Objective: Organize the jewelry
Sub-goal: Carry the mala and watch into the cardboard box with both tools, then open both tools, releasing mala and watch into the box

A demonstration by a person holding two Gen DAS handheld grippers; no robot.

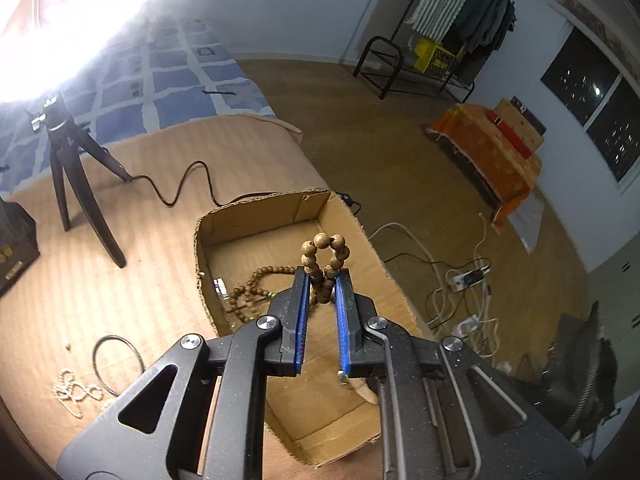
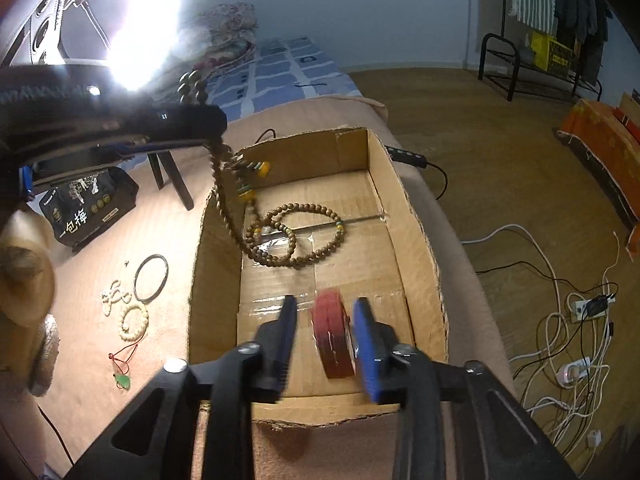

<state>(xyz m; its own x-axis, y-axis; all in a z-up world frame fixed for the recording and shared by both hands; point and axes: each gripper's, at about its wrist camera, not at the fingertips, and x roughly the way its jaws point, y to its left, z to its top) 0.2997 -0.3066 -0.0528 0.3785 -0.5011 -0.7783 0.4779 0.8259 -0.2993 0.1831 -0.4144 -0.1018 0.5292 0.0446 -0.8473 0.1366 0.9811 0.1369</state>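
Observation:
My left gripper [image 1: 322, 280] is shut on a brown wooden bead necklace [image 1: 326, 254], held above the open cardboard box [image 1: 280, 206]. The strand hangs down from it into the box, where its lower coils [image 2: 296, 236] lie on the floor. From the right wrist view the left gripper [image 2: 188, 120] is over the box's far left corner. My right gripper [image 2: 326, 312] is open over the near end of the box [image 2: 420, 240], with a red bangle [image 2: 334, 336] between its fingers, next to the right finger and blurred.
On the tan cloth left of the box lie a thin black ring [image 2: 151, 272], cream bead bracelets [image 2: 132, 320], a green pendant on red cord [image 2: 122, 378] and a black packet [image 2: 88, 204]. A black tripod [image 1: 76, 168] stands behind. Cables lie on the floor at right.

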